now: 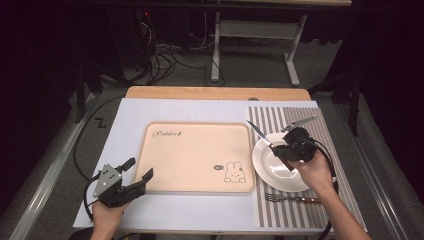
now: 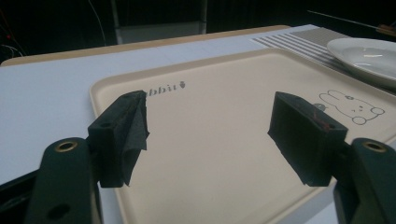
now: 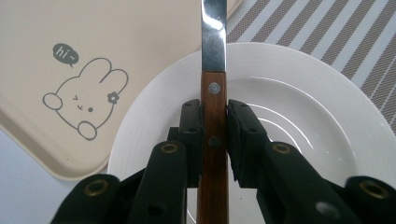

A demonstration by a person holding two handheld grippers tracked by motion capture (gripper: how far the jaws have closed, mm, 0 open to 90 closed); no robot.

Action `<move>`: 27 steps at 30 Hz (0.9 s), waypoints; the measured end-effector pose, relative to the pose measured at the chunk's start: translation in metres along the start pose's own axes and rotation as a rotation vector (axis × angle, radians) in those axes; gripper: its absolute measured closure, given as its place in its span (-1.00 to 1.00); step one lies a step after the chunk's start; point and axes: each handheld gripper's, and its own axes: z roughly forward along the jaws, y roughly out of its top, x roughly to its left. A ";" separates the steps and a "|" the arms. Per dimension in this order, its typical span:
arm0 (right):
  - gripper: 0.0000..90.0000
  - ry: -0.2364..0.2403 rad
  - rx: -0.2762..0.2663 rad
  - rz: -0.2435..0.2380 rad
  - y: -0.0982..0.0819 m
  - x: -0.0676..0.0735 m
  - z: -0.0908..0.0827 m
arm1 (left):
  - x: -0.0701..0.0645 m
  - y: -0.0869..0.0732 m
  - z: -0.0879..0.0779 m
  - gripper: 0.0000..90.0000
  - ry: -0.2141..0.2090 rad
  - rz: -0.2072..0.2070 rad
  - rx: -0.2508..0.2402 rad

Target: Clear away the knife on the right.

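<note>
Item: knife (image 3: 214, 107), pinched by its wooden handle in my right tongs (image 3: 214, 121), blade forward above the plate (image 3: 299, 93) for carrying toward the tray (image 1: 195, 160), I judge; left tongs (image 2: 210, 135) spread, idle at the tray's corner.

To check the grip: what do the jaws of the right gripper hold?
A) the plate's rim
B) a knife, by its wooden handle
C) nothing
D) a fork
B: the right gripper clamps the knife by its wooden handle, above the plate.
</note>
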 end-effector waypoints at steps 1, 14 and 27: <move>0.76 0.005 0.006 0.003 0.000 0.004 0.004 | 0.000 0.000 0.000 -0.37 0.001 0.008 0.001; 0.76 0.039 -0.012 -0.016 0.007 0.028 0.012 | -0.006 0.000 0.003 -0.37 0.001 0.065 0.026; 0.76 0.061 0.002 -0.066 0.018 0.058 0.018 | -0.008 0.000 0.003 -0.36 -0.008 0.074 0.033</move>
